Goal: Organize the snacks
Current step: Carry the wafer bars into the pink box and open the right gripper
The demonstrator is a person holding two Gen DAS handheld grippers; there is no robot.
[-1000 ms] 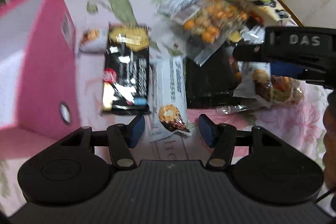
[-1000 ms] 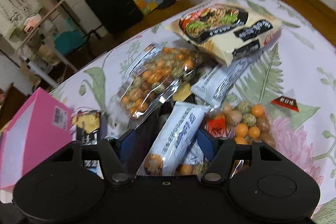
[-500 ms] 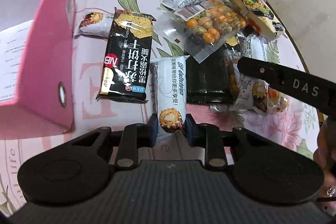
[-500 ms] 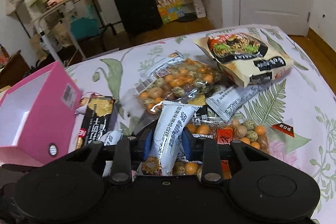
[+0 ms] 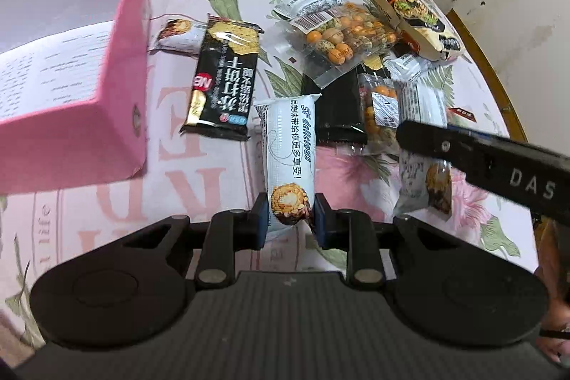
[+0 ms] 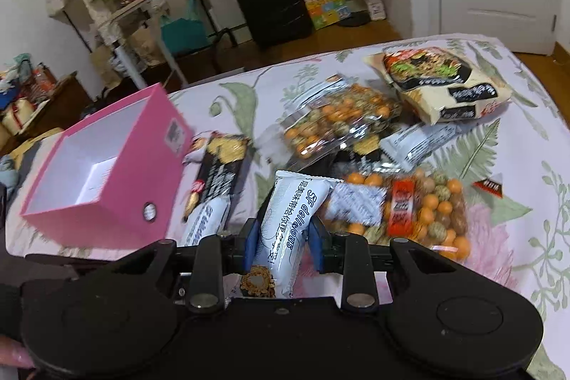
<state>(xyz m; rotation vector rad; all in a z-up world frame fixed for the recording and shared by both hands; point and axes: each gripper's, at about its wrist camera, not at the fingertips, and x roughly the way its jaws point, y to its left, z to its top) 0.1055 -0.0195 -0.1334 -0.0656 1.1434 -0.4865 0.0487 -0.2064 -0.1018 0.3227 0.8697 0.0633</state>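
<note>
Pink and open-topped, the box [image 5: 89,88] sits to the left of the left claw [image 5: 289,219], nothing between them but floral tablecloth [image 5: 221,187]. One noodle bag [image 6: 441,84] lies far ahead of the right claw [image 6: 281,246]; two clear bags of coated nuts [image 6: 335,127] lie ahead of it too, one close and to the right. One black cracker pack [image 5: 224,81] lies ahead-left of the left claw. Each claw is clamped on its own white pastry bar [image 5: 290,152], the second bar [image 6: 292,223] held by the right.

Dim indoor light; fisheye-warped edges; right view motion-blurred.
</note>
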